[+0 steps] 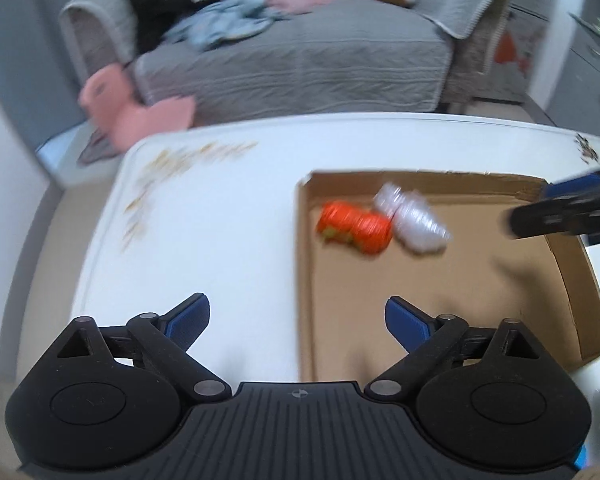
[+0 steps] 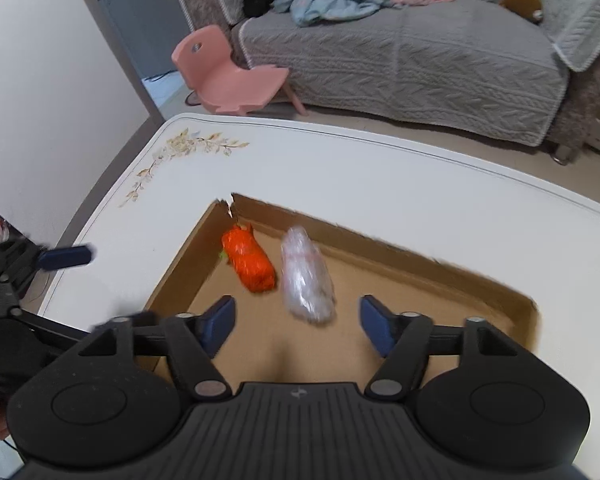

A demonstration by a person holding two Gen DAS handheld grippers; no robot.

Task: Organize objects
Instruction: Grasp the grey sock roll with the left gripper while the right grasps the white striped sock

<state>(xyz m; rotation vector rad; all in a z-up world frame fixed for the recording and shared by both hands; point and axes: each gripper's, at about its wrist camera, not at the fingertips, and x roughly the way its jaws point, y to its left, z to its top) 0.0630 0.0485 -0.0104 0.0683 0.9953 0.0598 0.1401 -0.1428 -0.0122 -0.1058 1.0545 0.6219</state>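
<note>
Right hand-held gripper (image 2: 298,326) hangs spread and empty over the cardboard tray (image 2: 440,268), clear-wrapped bundle (image 2: 308,280) just ahead beside the orange packet (image 2: 250,262), likely gathered there for tidiness, while the left hand-held gripper (image 1: 298,320) waits equally spread above the surface (image 1: 204,216).

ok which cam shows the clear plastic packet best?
Right wrist. The clear plastic packet lies sharper and closer there, just ahead of the open right gripper, beside the orange packet in the cardboard tray. The left wrist view shows it farther off and motion-blurred.
</note>
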